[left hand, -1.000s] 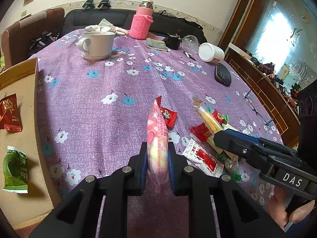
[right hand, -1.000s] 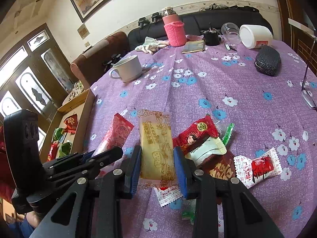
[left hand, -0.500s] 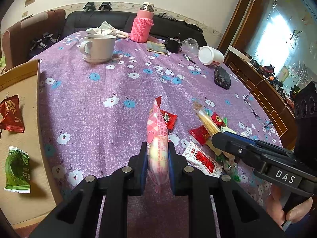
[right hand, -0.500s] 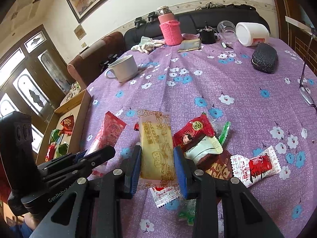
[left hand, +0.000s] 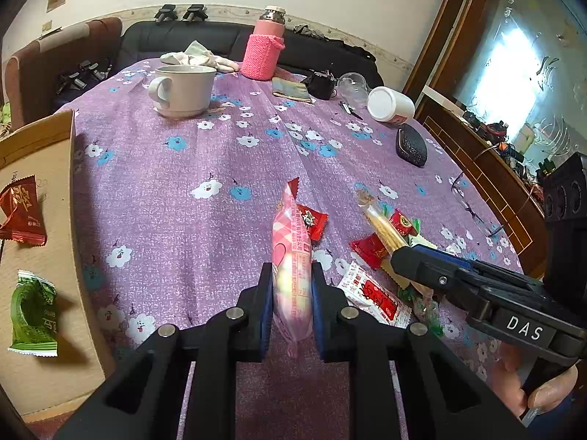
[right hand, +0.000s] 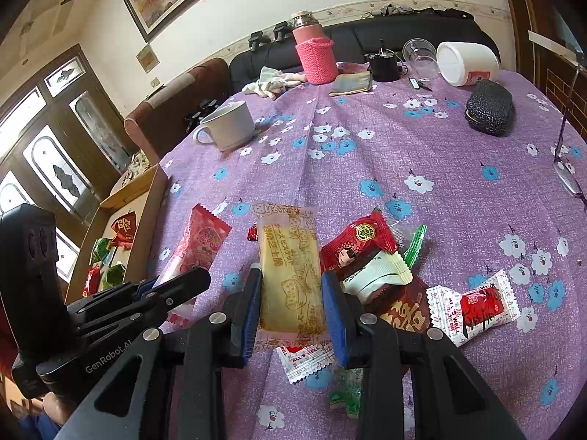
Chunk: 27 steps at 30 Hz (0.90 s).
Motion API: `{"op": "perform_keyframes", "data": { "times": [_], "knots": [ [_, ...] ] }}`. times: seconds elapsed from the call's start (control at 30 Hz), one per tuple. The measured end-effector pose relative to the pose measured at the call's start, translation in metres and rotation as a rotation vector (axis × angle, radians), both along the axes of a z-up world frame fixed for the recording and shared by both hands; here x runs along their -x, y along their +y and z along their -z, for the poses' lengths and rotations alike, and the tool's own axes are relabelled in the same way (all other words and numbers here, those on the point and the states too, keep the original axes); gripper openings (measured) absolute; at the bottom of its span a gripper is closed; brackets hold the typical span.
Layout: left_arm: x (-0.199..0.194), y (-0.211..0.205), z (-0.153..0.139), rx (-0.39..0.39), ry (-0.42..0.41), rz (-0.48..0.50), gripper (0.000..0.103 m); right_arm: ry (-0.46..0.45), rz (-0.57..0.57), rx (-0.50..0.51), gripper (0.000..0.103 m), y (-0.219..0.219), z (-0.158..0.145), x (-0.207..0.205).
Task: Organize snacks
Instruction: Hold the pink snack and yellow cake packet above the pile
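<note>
box: cardboard box (left hand: pixel 55 168) sits off the left edge of the table, already holding a red packet (left hand: pixel 20 212) and a green packet (left hand: pixel 31 311); the right wrist view shows a few more wrappers down in there, too small to tell apart

left gripper: left gripper (left hand: pixel 291 293) has its fingers pinched on a pink snack pack (left hand: pixel 291 253), held on edge and lifted clear of the purple tablecloth (left hand: pixel 183 190), just right of the box

right gripper: right gripper (right hand: pixel 291 300) is clamped on a yellow biscuit pack (right hand: pixel 290 275), flat side facing the camera, also up off the cloth

pile: the rest of the snacks lie loose under and to the right of the grippers: a red packet with a face (right hand: pixel 357 245), a white-green packet (right hand: pixel 378 273), a red-and-white sachet (right hand: pixel 473 304), and a small red candy (left hand: pixel 312 220)

step: both hands look loaded, so this reads as the carry stage, pick done and drop not yet done

next move: probably swing both packs left over the box and let go inside it; the left one is closer, so it likely goes first. The box wall needs clearing, and the two grippers sit close enough that they could bump

clutter: mug (left hand: pixel 181 90), pink flask (left hand: pixel 264 51), white jar (left hand: pixel 390 104) and black case (left hand: pixel 411 145) sit far back, well apart from the action
</note>
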<state>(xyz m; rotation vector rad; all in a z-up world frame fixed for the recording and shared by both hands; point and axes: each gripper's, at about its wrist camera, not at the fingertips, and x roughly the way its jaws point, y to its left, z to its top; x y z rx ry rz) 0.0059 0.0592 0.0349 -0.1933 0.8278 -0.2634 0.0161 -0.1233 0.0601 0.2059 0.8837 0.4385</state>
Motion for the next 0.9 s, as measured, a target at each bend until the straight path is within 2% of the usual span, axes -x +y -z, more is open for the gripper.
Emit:
{"op": "perform_keyframes", "data": {
  "times": [0.9],
  "knots": [
    [0.0006, 0.0008, -0.0082, 0.002, -0.013, -0.011, 0.017, -0.003, 0.004, 0.001, 0.035, -0.0021, -0.0004, -0.0009]
  ]
}}
